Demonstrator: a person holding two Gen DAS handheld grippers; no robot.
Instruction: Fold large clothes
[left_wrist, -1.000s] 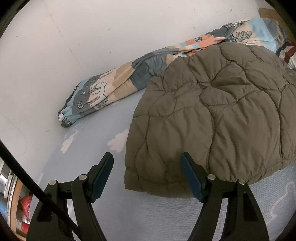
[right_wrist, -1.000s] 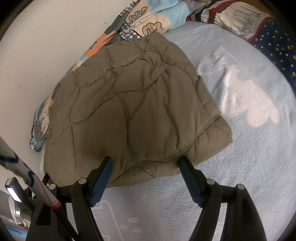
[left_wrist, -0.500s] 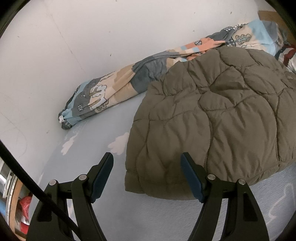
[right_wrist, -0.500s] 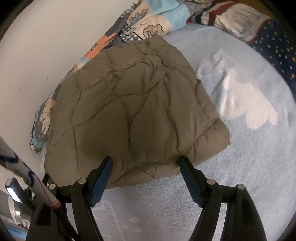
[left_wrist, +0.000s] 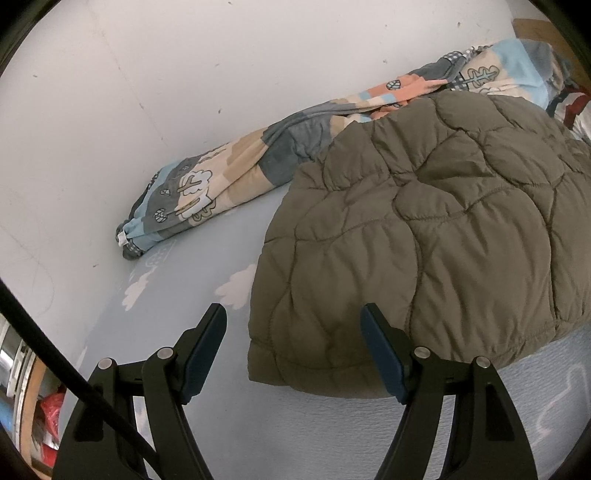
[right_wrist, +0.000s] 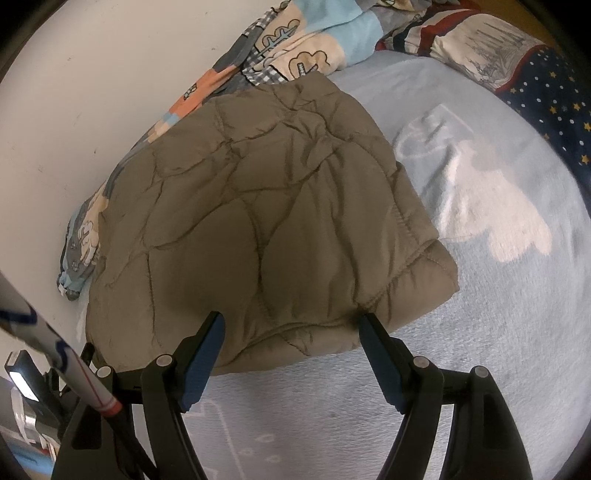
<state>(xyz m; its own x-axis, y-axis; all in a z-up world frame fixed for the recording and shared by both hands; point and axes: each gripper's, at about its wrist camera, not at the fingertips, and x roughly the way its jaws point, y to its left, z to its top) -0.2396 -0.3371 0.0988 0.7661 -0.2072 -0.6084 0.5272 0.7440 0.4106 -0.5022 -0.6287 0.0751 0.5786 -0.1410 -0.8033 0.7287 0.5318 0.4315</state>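
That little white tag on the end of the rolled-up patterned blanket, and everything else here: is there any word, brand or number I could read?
None can be read.
White tag on the patterned blanket: too small and blurred to read.
Olive quilted jacket: no label or print shows.
Blue bedsheet: only cloud and outline drawings, no words.
Starry pillow: stars and dots, a faint drawing beside them, no legible text.

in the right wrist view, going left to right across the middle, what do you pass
white wall → patterned blanket → olive quilted jacket → white cloud print on the light blue bed sheet
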